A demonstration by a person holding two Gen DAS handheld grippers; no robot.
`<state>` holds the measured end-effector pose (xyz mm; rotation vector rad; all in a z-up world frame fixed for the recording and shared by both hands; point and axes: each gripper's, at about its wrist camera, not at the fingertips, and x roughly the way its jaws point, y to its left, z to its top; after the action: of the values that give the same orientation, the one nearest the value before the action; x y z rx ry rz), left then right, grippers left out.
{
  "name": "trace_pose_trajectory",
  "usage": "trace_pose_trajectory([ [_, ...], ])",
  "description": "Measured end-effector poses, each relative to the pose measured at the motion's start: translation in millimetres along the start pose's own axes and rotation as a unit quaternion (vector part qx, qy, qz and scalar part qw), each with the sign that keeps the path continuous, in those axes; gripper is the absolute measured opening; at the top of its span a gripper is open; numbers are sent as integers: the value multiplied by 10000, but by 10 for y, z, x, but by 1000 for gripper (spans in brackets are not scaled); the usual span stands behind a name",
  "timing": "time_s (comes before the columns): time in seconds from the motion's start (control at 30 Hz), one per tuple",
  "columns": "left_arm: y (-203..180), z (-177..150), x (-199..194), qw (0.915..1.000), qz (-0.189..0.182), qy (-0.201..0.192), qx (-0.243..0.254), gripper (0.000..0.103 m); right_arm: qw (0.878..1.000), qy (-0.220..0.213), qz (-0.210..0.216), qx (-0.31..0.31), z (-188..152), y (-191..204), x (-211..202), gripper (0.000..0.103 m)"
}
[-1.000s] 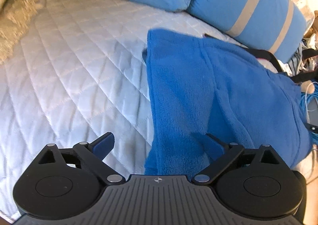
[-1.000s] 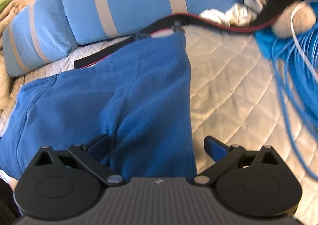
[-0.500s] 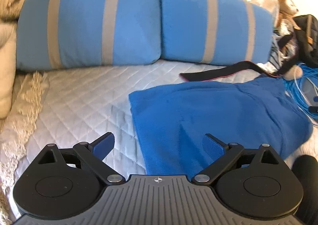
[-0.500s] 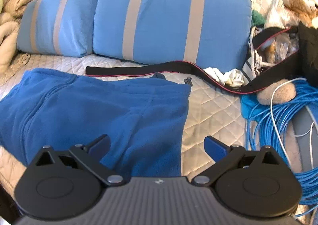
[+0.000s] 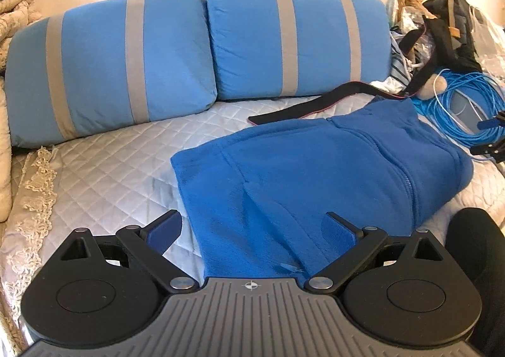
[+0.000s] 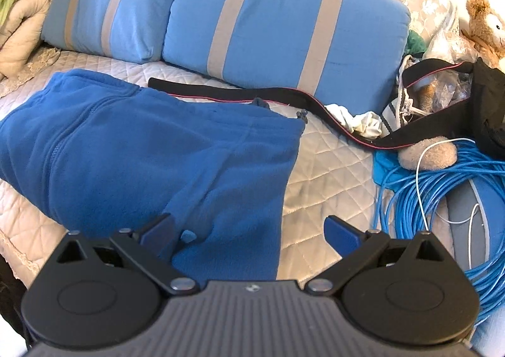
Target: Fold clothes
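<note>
Blue fleece (image 5: 315,174) lies folded on the bed (image 5: 104,174), in front of the pillows (image 5: 195,41). My left gripper (image 5: 252,231) and right gripper (image 6: 249,231) hover over its near edge, jaws spread, empty.

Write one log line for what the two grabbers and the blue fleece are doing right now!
left gripper: open, empty | right gripper: open, empty | blue fleece: folded on quilted bedspread, unheld

Left claw (image 5: 252,227) spread wide, empty, above blue fleece (image 5: 315,174) — quilted bedspread (image 5: 110,174) beneath
</note>
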<state>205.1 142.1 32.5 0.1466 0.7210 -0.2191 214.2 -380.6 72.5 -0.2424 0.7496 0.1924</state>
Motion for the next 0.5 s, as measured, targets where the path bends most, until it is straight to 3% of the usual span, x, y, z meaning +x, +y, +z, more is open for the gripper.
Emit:
trace_pose_trajectory([
  [0.33,46,-45,65,9997,-160,28,-161,97,10000,-9,68,-2,-3,44,5,103],
  [0.5,241,-4,186,9973,225,-319,-621,97,9977,71,211,637,65,-83,149,103],
])
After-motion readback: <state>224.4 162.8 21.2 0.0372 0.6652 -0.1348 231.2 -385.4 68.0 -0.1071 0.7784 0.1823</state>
